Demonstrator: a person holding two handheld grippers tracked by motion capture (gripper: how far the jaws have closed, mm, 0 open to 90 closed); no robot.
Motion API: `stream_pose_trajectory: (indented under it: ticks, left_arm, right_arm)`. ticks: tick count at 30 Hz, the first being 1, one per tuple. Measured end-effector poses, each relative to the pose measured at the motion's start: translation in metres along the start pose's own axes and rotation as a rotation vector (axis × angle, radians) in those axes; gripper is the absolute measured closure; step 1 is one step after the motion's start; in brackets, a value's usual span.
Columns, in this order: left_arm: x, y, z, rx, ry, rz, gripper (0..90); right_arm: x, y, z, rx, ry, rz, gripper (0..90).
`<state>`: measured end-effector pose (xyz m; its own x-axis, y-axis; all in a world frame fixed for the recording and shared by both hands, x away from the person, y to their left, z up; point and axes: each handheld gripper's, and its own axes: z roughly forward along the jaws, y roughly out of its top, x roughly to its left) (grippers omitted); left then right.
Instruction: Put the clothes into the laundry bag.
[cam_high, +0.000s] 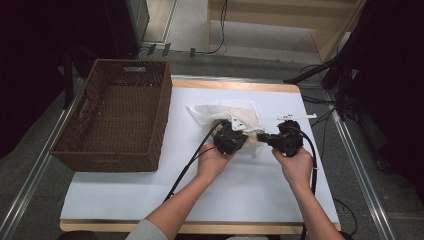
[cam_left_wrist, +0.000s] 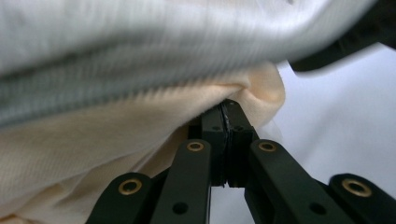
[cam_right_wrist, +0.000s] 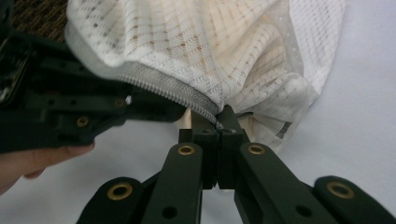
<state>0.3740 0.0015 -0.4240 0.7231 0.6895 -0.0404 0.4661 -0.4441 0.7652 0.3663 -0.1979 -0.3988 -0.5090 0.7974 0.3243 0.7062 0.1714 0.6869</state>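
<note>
A: Where is the white mesh bag (cam_high: 226, 115)?

B: It lies on the white table (cam_high: 250, 190), just to the right of the brown basket (cam_high: 117, 120). The basket sits at the table's left edge. Both grippers meet at the side of the bag nearest the person.

A: What is the left gripper (cam_left_wrist: 227, 116) doing?

B: Its jaws are pressed together on the cream cloth (cam_left_wrist: 93, 140) that is inside the bag. The cloth bunches up right at the tips. The mesh hangs above it.

A: And the right gripper (cam_right_wrist: 223, 122)?

B: Its jaws are squeezed tight too. They pinch the bag's edge right at the grey zipper (cam_right_wrist: 173, 91). The mesh puffs up above the tips, and you can see the cream cloth through the little holes.

A: Are the two grippers close?

B: Yes. From above, the left gripper (cam_high: 231, 136) and the right gripper (cam_high: 272, 138) sit just beside each other, on the far side of the bag from the basket's long wall.
</note>
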Motion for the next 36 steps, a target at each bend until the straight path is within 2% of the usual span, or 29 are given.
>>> stream_pose_trajectory:
  ticks: [9, 14, 21, 23, 25, 27, 29, 31, 36]
  left_arm:
    - [0.011, 0.013, 0.001, 0.003, 0.026, -0.012, 90.0]
    - [0.019, 0.02, 0.003, 0.008, 0.008, -0.048, 90.0]
    - [0.028, 0.023, 0.009, 0.001, -0.006, -0.099, 90.0]
    - [0.03, 0.024, 0.012, 0.017, -0.01, -0.094, 90.0]
    - [0.032, 0.025, 0.015, 0.027, -0.014, -0.102, 90.0]
    - [0.033, 0.025, 0.018, 0.039, -0.043, -0.118, 90.0]
    - [0.032, 0.024, 0.017, 0.054, -0.067, -0.114, 90.0]
    - [0.028, 0.024, 0.011, 0.07, -0.085, -0.089, 89.4]
    - [0.027, 0.015, -0.008, 0.071, -0.125, -0.081, 86.4]
  right_arm:
    - [0.005, -0.008, -0.014, 0.038, 0.034, 0.003, 90.0]
    - [0.012, -0.011, -0.021, 0.045, 0.07, 0.001, 90.0]
    - [0.017, -0.016, -0.034, 0.036, 0.135, 0.02, 90.0]
    - [0.018, -0.017, -0.04, 0.022, 0.19, 0.034, 90.0]
    - [0.022, -0.017, -0.044, 0.015, 0.187, 0.025, 90.0]
    - [0.025, -0.018, -0.044, 0.012, 0.155, 0.001, 90.0]
    - [0.023, -0.019, -0.042, 0.008, 0.133, -0.006, 90.0]
    - [0.019, -0.02, -0.04, 0.007, 0.114, -0.011, 90.0]
    - [0.015, -0.021, -0.038, 0.004, 0.094, -0.016, 89.9]
